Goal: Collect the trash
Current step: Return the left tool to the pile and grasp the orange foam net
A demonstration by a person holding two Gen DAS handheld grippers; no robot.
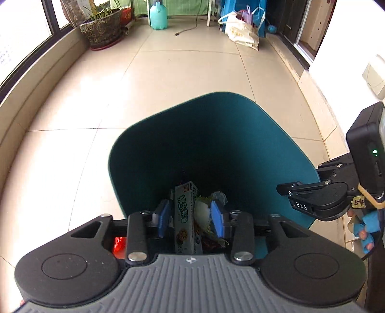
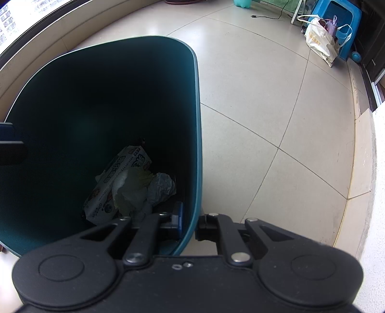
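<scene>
A dark teal trash bin [image 1: 216,134] stands on the tiled floor; it also fills the left of the right wrist view [image 2: 96,96]. Inside lie a pale snack box [image 2: 115,183], a cabbage leaf [image 2: 131,192] and crumpled paper [image 2: 162,187]. The box [image 1: 184,216] shows between my left gripper's blue pads [image 1: 163,218]. My left gripper [image 1: 191,218] is open and empty above the bin's mouth. My right gripper [image 2: 190,222] is shut on the bin's right wall, one finger inside and one outside. It also shows at the right of the left wrist view [image 1: 312,197].
A potted plant [image 1: 103,29], a teal watering jug [image 1: 158,15], a cable [image 1: 187,30] and a white bag [image 1: 243,31] by a blue stool [image 2: 336,24] stand at the far end. A window ledge runs along the left. A wall is at the right.
</scene>
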